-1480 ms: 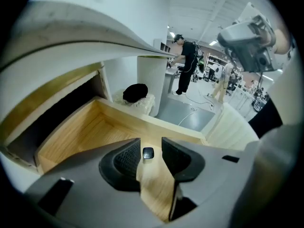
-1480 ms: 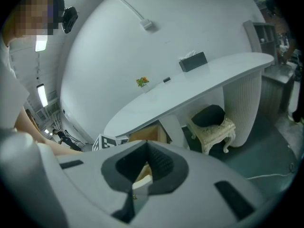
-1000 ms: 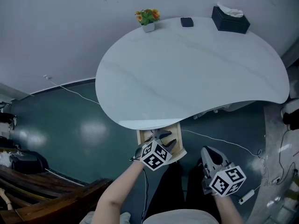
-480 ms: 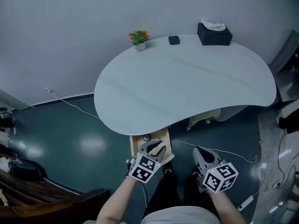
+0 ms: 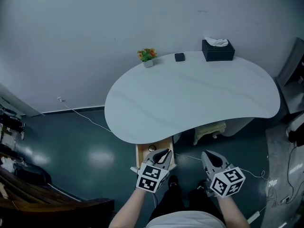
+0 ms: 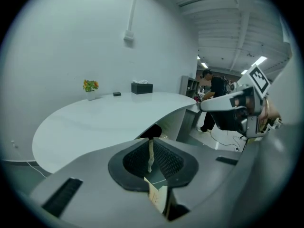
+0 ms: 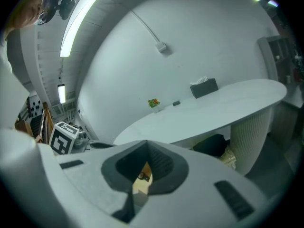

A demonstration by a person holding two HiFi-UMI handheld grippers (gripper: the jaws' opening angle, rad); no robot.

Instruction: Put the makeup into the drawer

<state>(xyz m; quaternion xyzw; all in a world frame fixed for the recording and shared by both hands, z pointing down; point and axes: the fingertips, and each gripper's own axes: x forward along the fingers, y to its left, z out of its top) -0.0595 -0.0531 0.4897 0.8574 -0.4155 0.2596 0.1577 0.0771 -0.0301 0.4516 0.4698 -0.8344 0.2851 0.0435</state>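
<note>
while its jaws are closing, nearly together with nothing between them, the left gripper (image 5: 164, 156) hovers above the open drawer (image 5: 141, 153) under the table (image 5: 190, 94). the makeup (image 5: 152, 148) lies inside the drawer, just beyond the tips. the right gripper (image 5: 209, 156), jaws slightly parted and empty, hangs off to the right.

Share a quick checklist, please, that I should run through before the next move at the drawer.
1. Drawer open under the table: ok.
2. Left gripper empty: ok; fingers closing, nothing between.
3. Right gripper empty: ok; fingers slightly apart, nothing between.
4. Makeup in drawer: cannot tell; one small round thing shows inside.
5. Table cleared of makeup: cannot tell; a small dark item sits near the plant.
</note>
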